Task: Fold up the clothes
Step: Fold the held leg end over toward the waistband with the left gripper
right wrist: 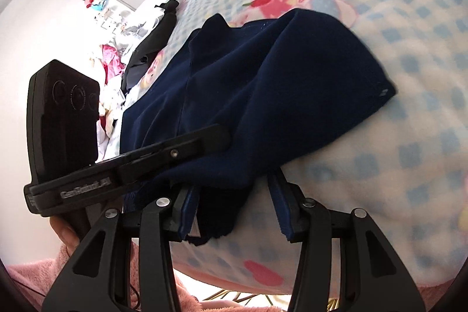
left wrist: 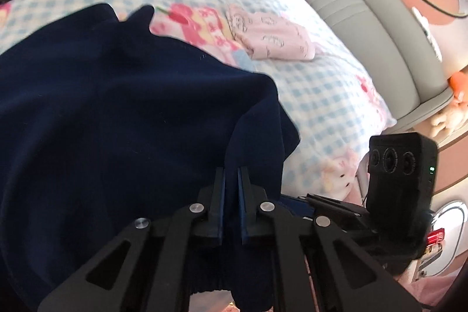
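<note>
Navy garment — pinched in left claw — on bed.

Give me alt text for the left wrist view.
The left hand-held gripper is shut on an edge of a navy garment spread over a blue-checked blanket. A folded pink garment lies beyond it.

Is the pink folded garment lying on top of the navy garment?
No, the pink folded garment lies apart on the checked blanket, beyond the navy garment.
</note>
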Demonstrator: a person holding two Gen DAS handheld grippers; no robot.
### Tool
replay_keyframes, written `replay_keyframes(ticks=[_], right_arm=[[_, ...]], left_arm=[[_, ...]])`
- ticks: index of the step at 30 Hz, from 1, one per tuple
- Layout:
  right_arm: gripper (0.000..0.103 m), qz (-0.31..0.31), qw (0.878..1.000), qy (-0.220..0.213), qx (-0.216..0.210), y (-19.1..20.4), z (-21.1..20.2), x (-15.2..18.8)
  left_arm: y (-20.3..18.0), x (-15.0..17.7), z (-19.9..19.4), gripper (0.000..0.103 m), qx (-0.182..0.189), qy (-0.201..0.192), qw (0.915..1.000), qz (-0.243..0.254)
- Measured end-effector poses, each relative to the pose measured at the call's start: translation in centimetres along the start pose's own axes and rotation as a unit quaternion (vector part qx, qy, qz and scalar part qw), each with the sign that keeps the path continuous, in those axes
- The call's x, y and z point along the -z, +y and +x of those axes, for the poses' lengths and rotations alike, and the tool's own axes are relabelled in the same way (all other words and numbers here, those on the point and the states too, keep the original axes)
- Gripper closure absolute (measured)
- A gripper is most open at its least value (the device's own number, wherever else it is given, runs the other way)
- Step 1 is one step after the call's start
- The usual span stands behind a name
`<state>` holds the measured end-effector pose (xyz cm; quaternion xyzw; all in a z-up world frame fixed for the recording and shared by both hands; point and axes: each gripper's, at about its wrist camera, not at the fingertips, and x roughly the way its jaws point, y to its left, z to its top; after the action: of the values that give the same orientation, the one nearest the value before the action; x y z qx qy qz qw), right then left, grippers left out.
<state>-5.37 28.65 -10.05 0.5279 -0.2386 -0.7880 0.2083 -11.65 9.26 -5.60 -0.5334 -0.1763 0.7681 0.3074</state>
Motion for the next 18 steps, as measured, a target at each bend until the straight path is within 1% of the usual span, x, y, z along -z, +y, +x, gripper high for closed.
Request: replay_keyframes(ticks=[3, 5, 7, 8, 11, 12, 13, 14, 15, 17, 18], right_arm=[[0.053, 0.015, 1.0, -0.013, 0.007, -0.7, -1.2, -0.1], [0.052, 0.027, 0.999, -0.02, 0.021, -1.3, -1.8, -0.2], [0.051, 0.031, 0.999, -0.012, 0.024, -1.5, -1.5, -0.3], [0.051, 0.033, 0.999, -0.008, 0.024, -1.5, -1.3, -0.3], [0.051, 0.018, 1.0, 0.011, -0.004, -0.4, 0.4, -0.5], [0.051, 0.012, 1.0, 0.013, -0.001, 0.1, 1.0, -0.7], [0.051, 0.006, 1.0, 0.015, 0.002, 0.7, 1.6, -0.9], [0.051, 0.0, 1.0, 0.016, 0.004, 1.2, 2.2, -1.1], [0.051, -0.009, 1.0, 0.014, 0.007, 1.8, 2.5, -1.4], [0.051, -0.022, 1.0, 0.013, -0.011, 2.8, 2.6, -1.7], [0.051, -0.029, 0.999, 0.012, -0.019, 3.3, 2.7, -1.9]], left_arm=[[0.8, 0.3, -1.9, 0.096, -0.002, -0.028, 0.9995, -0.013], [1.4, 0.7, -3.3, 0.096, -0.004, -0.046, 0.9987, -0.023], [2.1, 1.1, -4.5, 0.096, -0.001, -0.058, 0.9977, -0.035], [2.4, 1.4, -4.9, 0.096, 0.003, -0.058, 0.9975, -0.04], [3.2, 2.4, -5.4, 0.095, 0.009, -0.051, 0.9975, -0.049], [3.4, 2.8, -5.5, 0.094, 0.006, -0.046, 0.9976, -0.051], [3.4, 2.9, -5.6, 0.09, 0.003, -0.048, 0.9975, -0.052], [3.3, 3.0, -6.0, 0.079, 0.006, -0.056, 0.9972, -0.049], [3.3, 3.3, -6.6, 0.072, 0.014, -0.063, 0.997, -0.042], [2.9, 4.1, -7.7, 0.049, 0.037, -0.077, 0.9959, -0.03], [2.9, 4.3, -7.9, 0.046, 0.031, -0.079, 0.9961, -0.026]])
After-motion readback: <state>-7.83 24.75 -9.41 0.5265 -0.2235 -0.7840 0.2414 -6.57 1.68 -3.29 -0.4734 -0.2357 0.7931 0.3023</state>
